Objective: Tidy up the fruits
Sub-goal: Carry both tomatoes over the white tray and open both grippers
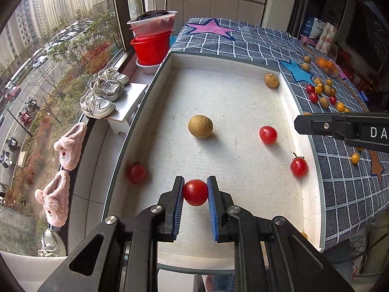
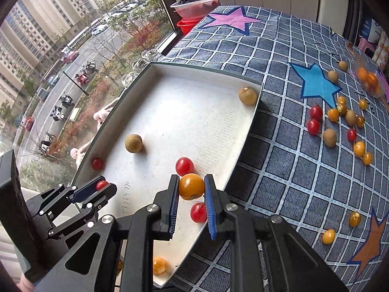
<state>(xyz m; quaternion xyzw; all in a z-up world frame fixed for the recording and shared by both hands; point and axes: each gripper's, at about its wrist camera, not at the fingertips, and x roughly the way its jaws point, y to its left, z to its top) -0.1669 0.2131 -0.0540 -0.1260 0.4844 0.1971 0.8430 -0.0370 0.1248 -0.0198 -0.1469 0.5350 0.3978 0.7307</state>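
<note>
Left tongs [image 1: 195,192]: I have them clenched on a red tomato [image 1: 195,192], over the near end of the white tray [image 1: 287,112].
Tray: two brown fruits [image 1: 200,126] and three more red tomatoes [image 1: 268,134] lie loose inside.
Right tongs [image 2: 190,187]: I grip an orange tomato [image 2: 191,186] above the tray's near right edge.
Surface [image 2: 279,158]: checked cloth; mixed fruits [image 2: 340,121] lie scattered to the right.

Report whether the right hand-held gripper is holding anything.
Shut on an orange tomato: the right hand-held gripper has both blue pads pressing its sides, above the white tray.
</note>
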